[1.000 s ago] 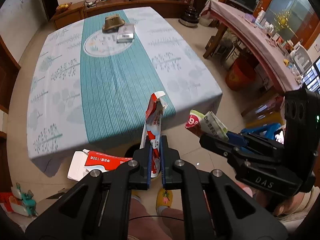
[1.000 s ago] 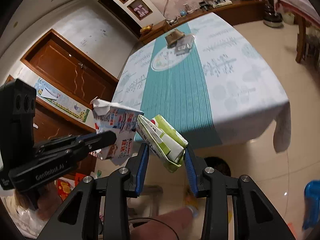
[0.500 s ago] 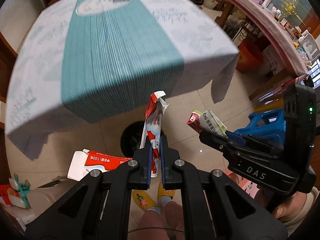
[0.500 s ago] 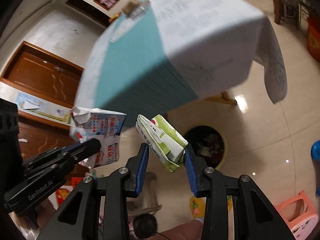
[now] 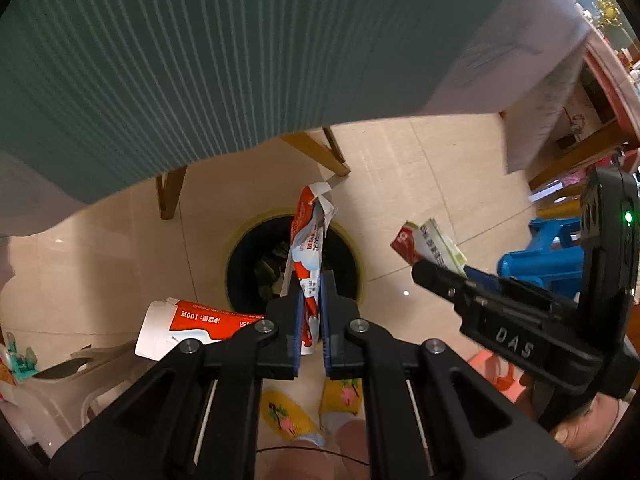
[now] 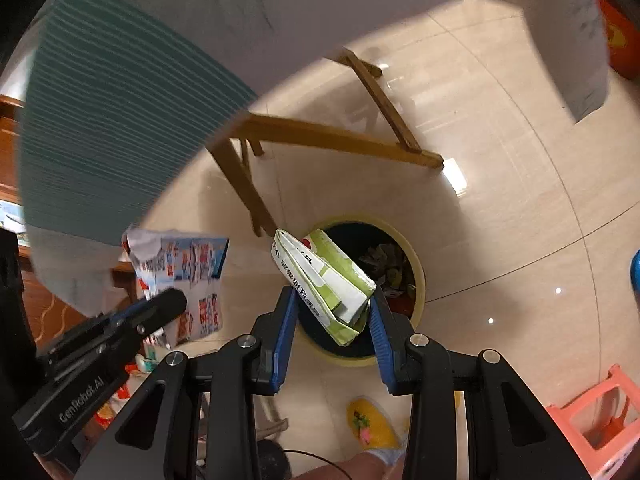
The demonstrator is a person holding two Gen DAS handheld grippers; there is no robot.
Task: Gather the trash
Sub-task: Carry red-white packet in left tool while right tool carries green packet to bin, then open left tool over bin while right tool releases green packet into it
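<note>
step: disposal, 2 items over bin | left gripper clamps red wrapper | right gripper pinches green carton | next: release both (centred, I judge)

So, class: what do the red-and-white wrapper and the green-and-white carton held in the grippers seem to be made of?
Red-and-white wrapper: probably thin plastic film, printed and slightly glossy; it is crumpled, with a torn top edge.
Green-and-white carton: likely printed paperboard, matte; it is flattened along crisp, straight folds.

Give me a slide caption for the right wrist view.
Right gripper holds a folded green carton above the floor bin.
</note>
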